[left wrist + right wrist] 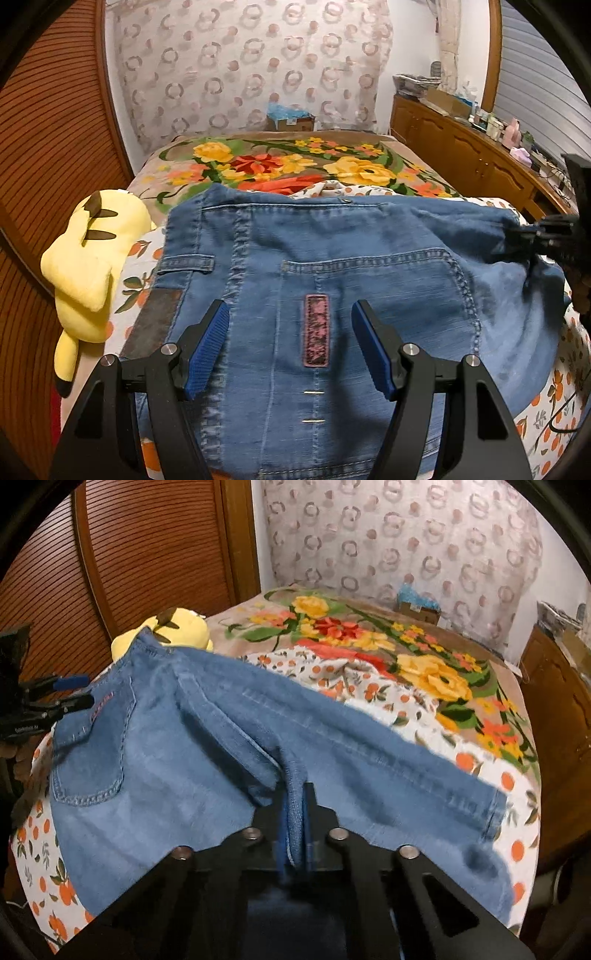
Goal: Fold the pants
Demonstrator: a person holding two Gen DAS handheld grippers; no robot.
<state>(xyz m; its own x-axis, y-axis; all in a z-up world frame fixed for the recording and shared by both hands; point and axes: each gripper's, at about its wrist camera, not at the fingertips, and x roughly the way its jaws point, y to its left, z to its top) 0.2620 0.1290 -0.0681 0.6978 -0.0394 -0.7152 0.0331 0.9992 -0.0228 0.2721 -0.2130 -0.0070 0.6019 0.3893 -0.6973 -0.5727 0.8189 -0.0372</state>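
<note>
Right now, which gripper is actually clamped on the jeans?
The right gripper: its blue pads are pinched shut on a fold of the jeans. The left gripper stands open above the back pocket, with nothing between its pads.

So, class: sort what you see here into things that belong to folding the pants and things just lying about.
Belongs to the job:
blue jeans
left gripper
right gripper

Just lying about:
yellow plush toy
floral blanket
cardboard box
wooden sideboard

jeans (207, 760): lower edge cut off by frame | dresser (461, 147): clutter too small to identify
</note>
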